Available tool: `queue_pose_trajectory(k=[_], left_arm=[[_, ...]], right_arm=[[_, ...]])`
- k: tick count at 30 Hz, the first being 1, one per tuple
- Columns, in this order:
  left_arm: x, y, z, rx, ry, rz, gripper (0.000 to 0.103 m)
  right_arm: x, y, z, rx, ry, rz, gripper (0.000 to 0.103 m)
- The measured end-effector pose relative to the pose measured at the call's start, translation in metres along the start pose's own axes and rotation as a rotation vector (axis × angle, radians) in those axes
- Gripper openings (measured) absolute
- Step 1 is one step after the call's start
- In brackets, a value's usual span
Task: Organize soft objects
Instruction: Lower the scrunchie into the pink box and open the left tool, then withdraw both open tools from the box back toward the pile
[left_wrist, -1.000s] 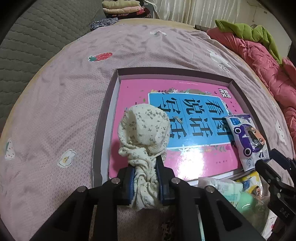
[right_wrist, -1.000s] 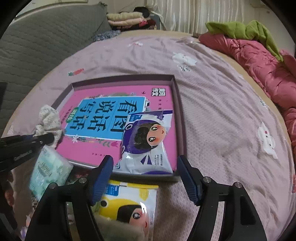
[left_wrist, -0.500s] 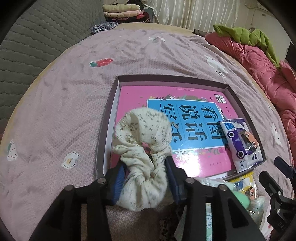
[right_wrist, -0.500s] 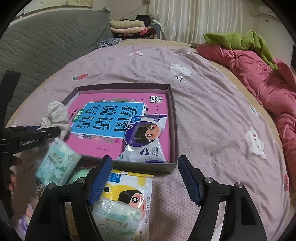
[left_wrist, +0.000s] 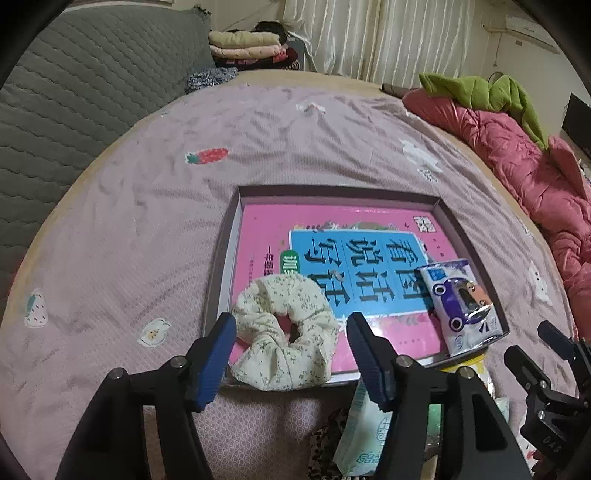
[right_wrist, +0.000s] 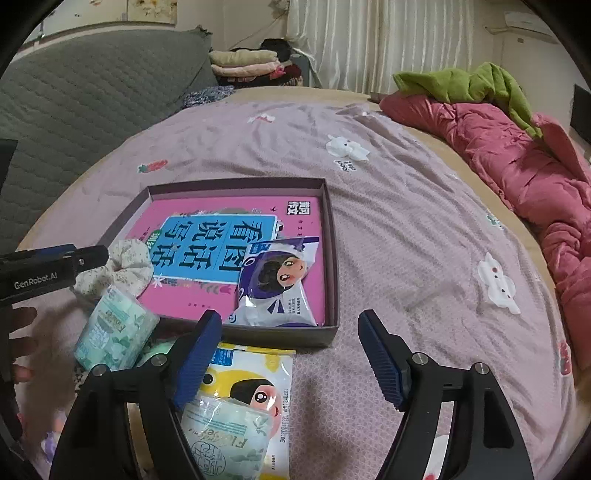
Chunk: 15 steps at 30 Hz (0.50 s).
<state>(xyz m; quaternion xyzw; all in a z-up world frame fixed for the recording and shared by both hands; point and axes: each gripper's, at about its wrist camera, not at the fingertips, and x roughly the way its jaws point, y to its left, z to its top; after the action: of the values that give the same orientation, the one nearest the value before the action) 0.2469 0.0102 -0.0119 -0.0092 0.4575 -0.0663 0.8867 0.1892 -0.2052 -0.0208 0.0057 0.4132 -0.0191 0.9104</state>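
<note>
A cream flowered scrunchie lies on the near left corner of the shallow grey box, half over its front rim; it also shows in the right wrist view. My left gripper is open, its blue pads on either side of the scrunchie and not touching it. A purple-and-white tissue packet lies in the box's near right corner. My right gripper is open and empty, above a yellow tissue packet and a clear tissue pack in front of the box.
A pink and blue book fills the box floor. A green tissue pack lies left of the yellow packet. The box sits on a pink bedspread. A red quilt lies at right, a grey sofa back at left.
My left gripper opened and let go of the scrunchie, which now rests on the box corner. Both grippers have drawn back and up from the box.
</note>
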Motion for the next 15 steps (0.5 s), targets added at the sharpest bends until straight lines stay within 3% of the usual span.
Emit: queue_pose_trajectory(k=[9, 15], left_arm=[[-0.013, 0.002, 0.002, -0.012, -0.031, -0.007, 0.064], [-0.052, 0.015, 0.001, -0.041, -0.142, 0.0, 0.066]], right_arm=[[-0.008, -0.004, 0.001, 0.016, -0.019, -0.01, 0.078], [-0.019, -0.015, 0.001, 0.044, -0.059, -0.013, 0.078]])
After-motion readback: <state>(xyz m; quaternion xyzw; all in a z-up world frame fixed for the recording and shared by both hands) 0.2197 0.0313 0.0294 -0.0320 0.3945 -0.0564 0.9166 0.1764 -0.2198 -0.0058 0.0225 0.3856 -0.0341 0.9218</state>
